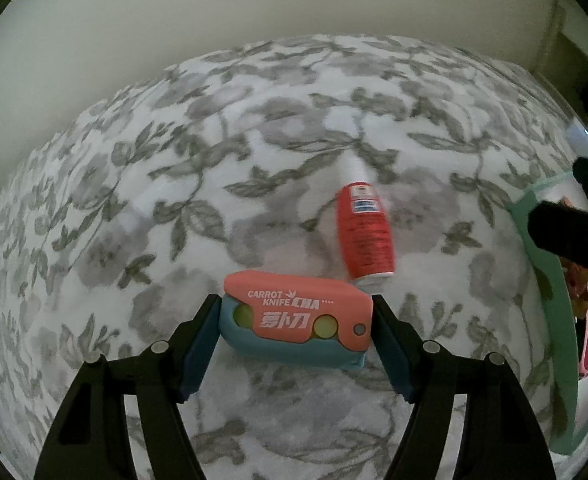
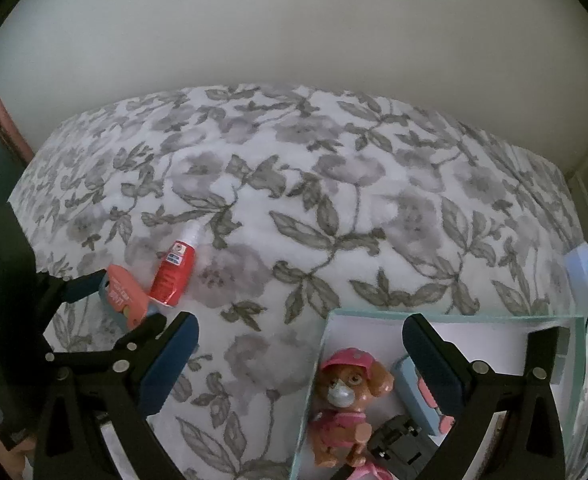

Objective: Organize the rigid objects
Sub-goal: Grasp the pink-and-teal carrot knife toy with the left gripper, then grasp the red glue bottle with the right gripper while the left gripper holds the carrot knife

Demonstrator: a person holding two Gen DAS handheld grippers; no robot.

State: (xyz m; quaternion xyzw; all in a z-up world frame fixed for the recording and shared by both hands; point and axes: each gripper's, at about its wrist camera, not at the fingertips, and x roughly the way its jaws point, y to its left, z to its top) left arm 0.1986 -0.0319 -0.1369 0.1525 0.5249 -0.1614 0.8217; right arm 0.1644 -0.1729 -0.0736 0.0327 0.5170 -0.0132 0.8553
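Bed cover (image 1: 174, 168): a white cloth with grey flowers and leaves fills nearly the whole view; its far edge runs along a plain pale wall (image 1: 254, 8), and most of it lies bare, with wide free room to the far side and left of the toys.
Box (image 2: 454, 312): a pale green, white-lined open box sits at the near right of the cover; its left wall stands between the bare cloth and the things inside.
Left gripper (image 1: 296, 318): points steeply down at the cover, jaws part-way in, one blue pad at each end of the toy knife; whether the pads press on it I cannot tell.
Right gripper (image 2: 300, 350): hangs over the box's left wall, jaws wide with nothing between them; its right finger is over the box, its left over the cloth.
Toy knife (image 1: 298, 320): a coral and blue folding toy lying flat on the cover, left of the box; white print reads "CARROT KNIFE", "CHA" and Chinese characters.
Red bottle (image 1: 364, 236): lies on its side just beyond the knife, white tip pointing away; its label print is too small to read.
Dog figure (image 2: 348, 400): a brown pup in pink cap and suit, inside the box by the left wall.
Other box contents: a blue and coral toy (image 2: 418, 396) and a dark small thing (image 2: 398, 440) beside the pup.
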